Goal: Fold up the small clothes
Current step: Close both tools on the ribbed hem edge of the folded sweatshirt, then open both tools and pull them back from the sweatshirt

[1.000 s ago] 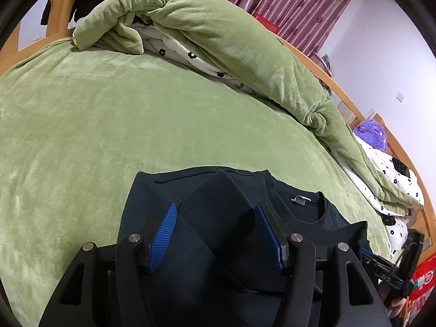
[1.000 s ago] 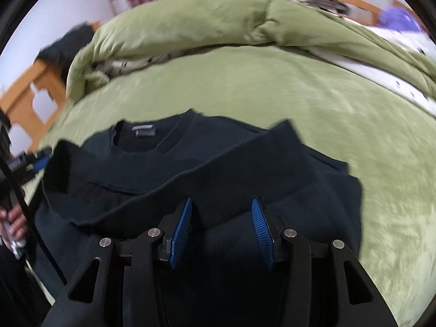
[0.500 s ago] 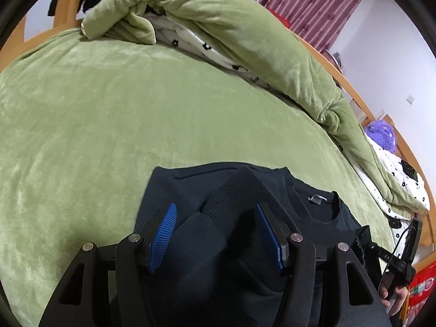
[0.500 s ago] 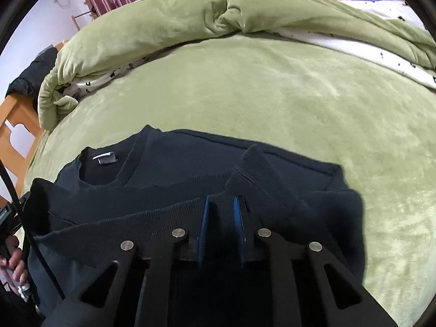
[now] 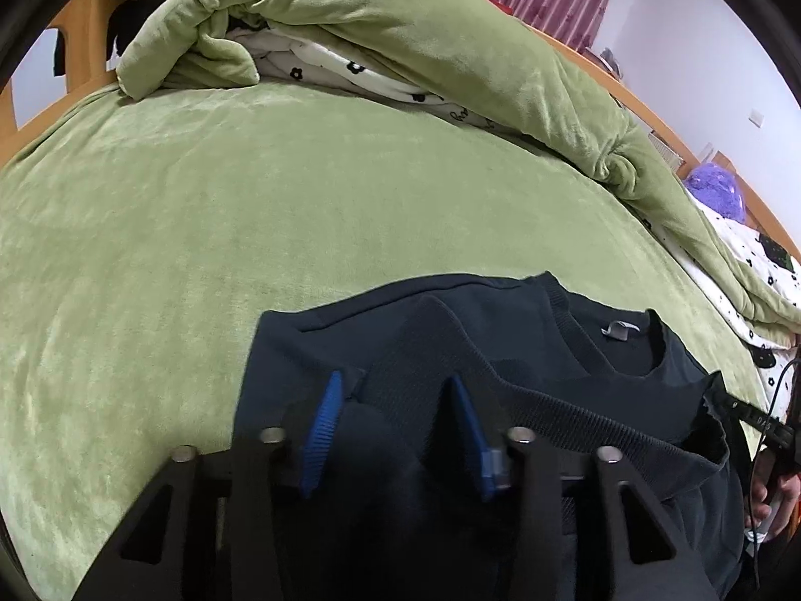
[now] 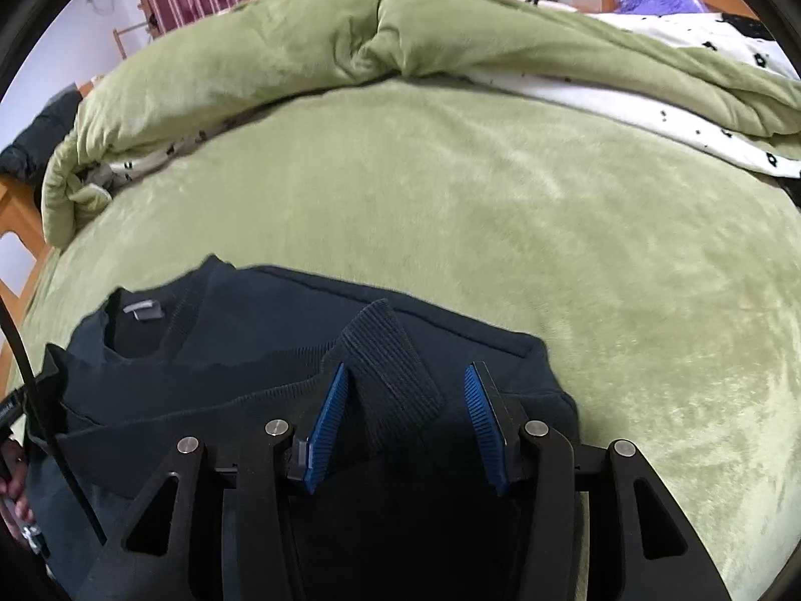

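A dark navy sweater (image 5: 500, 330) lies partly folded on the green bed cover (image 5: 250, 200), its neck label (image 5: 618, 330) facing up. My left gripper (image 5: 398, 430) sits low over the sweater's left side. Its jaws are closing around a bunched fold with the sleeve's ribbed cuff (image 5: 420, 350), and the blue pads stand a little apart. In the right wrist view the sweater (image 6: 250, 350) fills the lower left. My right gripper (image 6: 405, 425) is opening. A ribbed cuff (image 6: 385, 365) lies loose between its pads, with a gap on the right side.
A rolled green duvet (image 5: 400, 25) with white flowered lining runs along the far side of the bed. A purple plush (image 5: 716, 190) lies at the far right. A person's hand (image 5: 766, 501) shows at the right edge. The wooden bed frame (image 6: 20, 230) borders the left.
The left jaws have narrowed around the fold, and that gripper sank slightly. The right gripper moved sideways, shut on the ribbed cuff half a second ago, and has opened off it again.
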`<state>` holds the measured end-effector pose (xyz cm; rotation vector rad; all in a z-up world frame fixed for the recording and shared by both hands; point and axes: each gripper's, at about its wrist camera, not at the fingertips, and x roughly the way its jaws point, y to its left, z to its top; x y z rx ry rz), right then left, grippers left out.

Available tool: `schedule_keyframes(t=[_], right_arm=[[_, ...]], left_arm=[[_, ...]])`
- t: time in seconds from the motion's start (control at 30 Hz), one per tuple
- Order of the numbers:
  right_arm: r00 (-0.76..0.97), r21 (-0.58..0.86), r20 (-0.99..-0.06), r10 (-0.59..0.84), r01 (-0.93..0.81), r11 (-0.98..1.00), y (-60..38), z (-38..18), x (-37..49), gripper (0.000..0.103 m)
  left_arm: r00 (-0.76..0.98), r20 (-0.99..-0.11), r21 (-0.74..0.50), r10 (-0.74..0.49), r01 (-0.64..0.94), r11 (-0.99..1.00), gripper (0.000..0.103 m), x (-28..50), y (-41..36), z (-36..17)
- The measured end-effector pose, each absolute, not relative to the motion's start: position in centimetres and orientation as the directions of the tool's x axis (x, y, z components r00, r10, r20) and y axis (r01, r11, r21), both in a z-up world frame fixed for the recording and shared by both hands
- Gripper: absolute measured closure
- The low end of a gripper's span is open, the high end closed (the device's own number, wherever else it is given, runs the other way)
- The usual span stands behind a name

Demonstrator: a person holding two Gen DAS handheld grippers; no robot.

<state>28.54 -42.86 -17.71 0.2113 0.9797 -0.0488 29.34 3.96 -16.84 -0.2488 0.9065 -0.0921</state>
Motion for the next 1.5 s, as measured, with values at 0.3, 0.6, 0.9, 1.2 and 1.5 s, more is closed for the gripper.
schedule_keyframes(t=[0.3, 0.6, 0.9, 1.2, 1.5], right_arm=[[0.62, 0.176, -0.779, 0.089, 0.081, 0.981, -42.6, -17.1, 28.0, 0.082], [0.663, 0.208, -0.746, 0.059, 0.148, 0.967, -43.5, -16.6, 28.7, 0.084], [0.607, 0.167, -0.794, 0.02, 0.187, 0.968, -43.5, -18.4, 29.1, 0.073], [0.699, 0.14, -0.715, 0.018, 0.118, 0.983, -39.2, -14.2, 24.5, 0.055], [0.648, 0.259, -0.729, 0.22, -0.037, 0.965, -28.9, -14.9, 19.7, 0.055]], left_arm=[[0.71, -0.67, -0.34, -0.216, -0.035, 0.94, 0.092, 28.3, 5.9, -15.3], [0.697, -0.696, -0.346, -0.17, -0.118, 0.931, 0.092, 28.9, 7.0, -16.3], [0.669, -0.732, -0.285, -0.131, -0.126, 0.95, 0.086, 28.8, 6.0, -16.4], [0.666, -0.731, -0.296, -0.149, -0.114, 0.948, 0.061, 27.4, 5.7, -14.1], [0.719, -0.686, -0.212, -0.113, -0.049, 0.976, 0.045, 22.9, 5.7, -11.3]])
